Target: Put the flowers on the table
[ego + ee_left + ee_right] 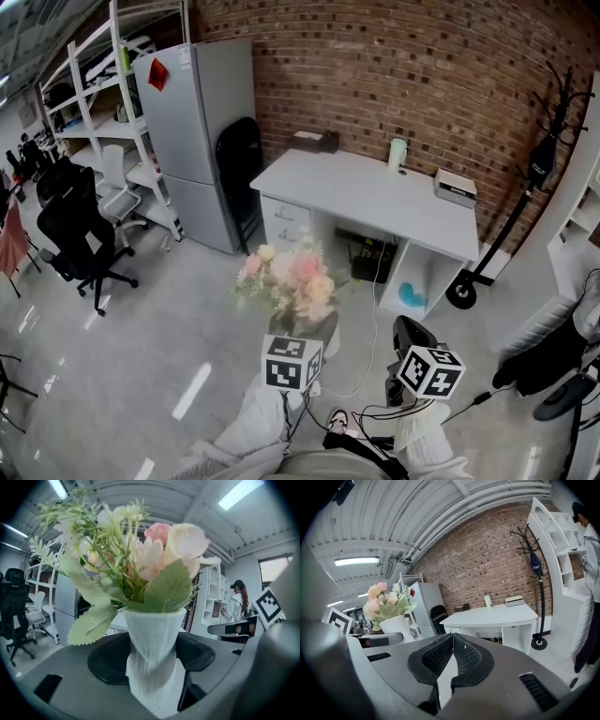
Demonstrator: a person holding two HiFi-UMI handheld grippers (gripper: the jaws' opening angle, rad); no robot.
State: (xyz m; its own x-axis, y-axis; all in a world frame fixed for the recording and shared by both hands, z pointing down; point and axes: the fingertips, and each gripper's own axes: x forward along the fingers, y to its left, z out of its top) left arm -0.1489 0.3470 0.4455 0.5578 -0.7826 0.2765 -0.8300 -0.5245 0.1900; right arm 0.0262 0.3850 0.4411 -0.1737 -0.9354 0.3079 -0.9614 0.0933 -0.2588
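Observation:
A bouquet of pink and cream flowers [292, 277] stands in a white ribbed vase [153, 656]. My left gripper [154, 644] is shut on the vase's narrow waist and holds it upright over the floor, short of the white table [375, 195]. In the head view the left gripper [307, 330] sits under the blooms, behind its marker cube. My right gripper [406, 333] is beside it on the right; its jaws [451, 638] are shut with nothing between them. The right gripper view shows the flowers [383, 602] at its left and the table [494, 615] ahead.
On the table stand a pale cup [397, 154], a white box [456, 187] and a dark box [316, 141]. A grey fridge [200, 141] and a black chair [238, 173] flank its left end. A coat stand [548, 150] is at the right. Cables [371, 370] trail on the floor.

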